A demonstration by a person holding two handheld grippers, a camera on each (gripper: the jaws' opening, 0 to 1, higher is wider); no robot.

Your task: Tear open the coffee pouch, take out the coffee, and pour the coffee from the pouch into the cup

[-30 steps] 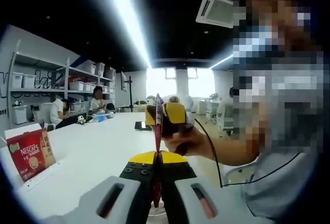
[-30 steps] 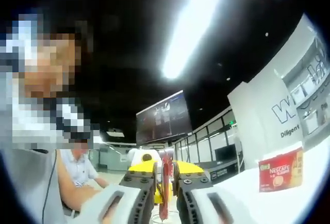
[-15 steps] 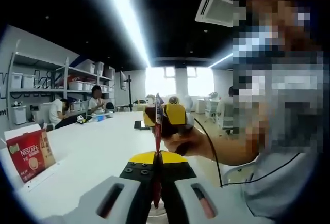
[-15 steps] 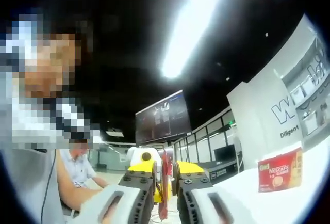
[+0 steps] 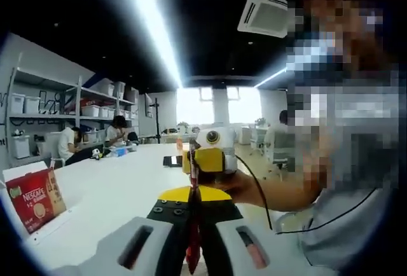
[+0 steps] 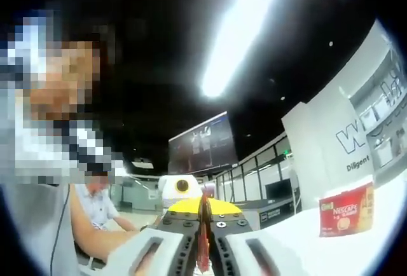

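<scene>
A narrow red coffee pouch stands edge-on between the two grippers. My left gripper is shut on its lower part, black jaws pressed against both faces. In the right gripper view the same pouch runs up the middle, and my right gripper is shut on it, jaws closed tight with no gap. The right gripper, yellow and held by a hand, meets the pouch's top end in the left gripper view. Yellow parts of the left gripper show just behind the pouch in the right gripper view.
A red Nescafe box stands at the left on the white table; the same box sits at the right. Beside me is the person holding the grippers, with a cable trailing. Shelves with bins and seated people are far off.
The right gripper's jaws, apart around the pouch before, have closed onto it. In the left gripper view the right gripper has dropped a little and turned, its white box now on top.
</scene>
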